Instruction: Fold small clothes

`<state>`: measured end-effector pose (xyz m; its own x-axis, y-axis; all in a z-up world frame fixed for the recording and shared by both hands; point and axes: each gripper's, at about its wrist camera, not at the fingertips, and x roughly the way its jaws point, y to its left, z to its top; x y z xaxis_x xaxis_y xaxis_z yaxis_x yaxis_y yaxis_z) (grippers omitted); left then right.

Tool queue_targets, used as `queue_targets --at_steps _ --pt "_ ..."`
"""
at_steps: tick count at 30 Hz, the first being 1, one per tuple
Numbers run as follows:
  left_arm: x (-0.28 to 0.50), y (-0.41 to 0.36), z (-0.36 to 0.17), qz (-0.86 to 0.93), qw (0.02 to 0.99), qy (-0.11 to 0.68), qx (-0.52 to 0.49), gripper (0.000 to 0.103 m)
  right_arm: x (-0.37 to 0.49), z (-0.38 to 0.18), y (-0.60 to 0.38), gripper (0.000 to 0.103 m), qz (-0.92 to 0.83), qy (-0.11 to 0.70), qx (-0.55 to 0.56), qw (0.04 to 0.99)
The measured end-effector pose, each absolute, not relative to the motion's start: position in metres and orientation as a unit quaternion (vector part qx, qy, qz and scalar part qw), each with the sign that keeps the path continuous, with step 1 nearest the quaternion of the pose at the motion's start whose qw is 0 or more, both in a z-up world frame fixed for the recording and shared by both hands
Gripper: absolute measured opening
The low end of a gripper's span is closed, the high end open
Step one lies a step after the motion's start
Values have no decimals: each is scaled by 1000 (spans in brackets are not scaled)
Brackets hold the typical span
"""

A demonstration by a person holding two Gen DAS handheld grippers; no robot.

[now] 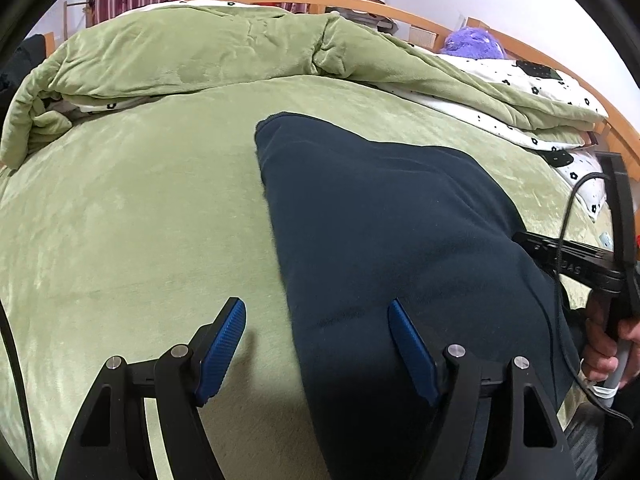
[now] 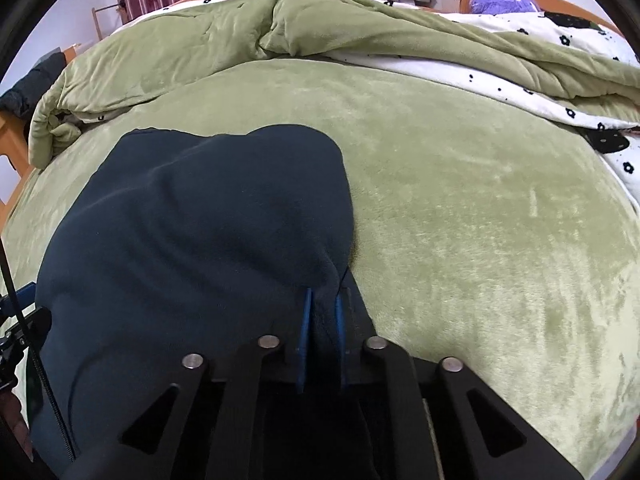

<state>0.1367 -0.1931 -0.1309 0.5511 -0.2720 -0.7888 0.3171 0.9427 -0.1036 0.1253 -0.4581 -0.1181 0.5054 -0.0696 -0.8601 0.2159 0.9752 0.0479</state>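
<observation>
A dark navy garment (image 1: 380, 216) lies spread on the green bedspread (image 1: 140, 220). My left gripper (image 1: 316, 308) stands open over the garment's left edge; one blue pad (image 1: 224, 344) is above the bedspread and the other pad (image 1: 412, 352) above the cloth, neither pressing on it. In the right wrist view the same garment (image 2: 200, 220) fills the left half. There my right gripper (image 2: 323, 300) is shut on a pinched fold at the garment's right edge, cloth bunched between its blue pads (image 2: 306, 320). From the left wrist view, the right gripper's body and the hand holding it (image 1: 600, 344) show at the far right.
A rumpled green quilt (image 1: 200, 52) with a white flowered lining is heaped along the far side of the bed. A purple plush toy (image 1: 476, 42) sits by the wooden bed frame (image 1: 400, 12). Striped curtains hang behind. A black cable (image 1: 568, 208) trails by the right gripper.
</observation>
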Motion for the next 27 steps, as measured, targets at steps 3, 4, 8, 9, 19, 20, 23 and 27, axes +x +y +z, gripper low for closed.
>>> queue_targets --at_steps 3,4,8,9,19,20,23,27 --pt "130 -185 -127 -161 880 447 13 71 114 -106 -461 16 -87 484 85 866" --pt "127 -182 -125 -157 880 448 11 71 107 -99 -462 19 -90 481 85 868" --pt "113 -170 -114 -154 883 444 3 71 83 -80 -462 20 -99 471 70 874" --pt "109 -168 -109 -154 885 440 2 71 74 -73 -461 21 -100 466 67 876" --pt "69 -158 -53 -141 903 407 -4 71 17 0 -436 60 -104 413 44 904" --pt "66 -158 -48 -139 904 404 -3 71 12 6 -433 60 -103 409 42 906" --pt "52 -158 -34 -138 909 393 -2 71 -5 25 -426 60 -99 398 40 911" --pt "31 -158 -19 -142 913 382 1 72 -28 42 -415 60 -101 393 38 913"
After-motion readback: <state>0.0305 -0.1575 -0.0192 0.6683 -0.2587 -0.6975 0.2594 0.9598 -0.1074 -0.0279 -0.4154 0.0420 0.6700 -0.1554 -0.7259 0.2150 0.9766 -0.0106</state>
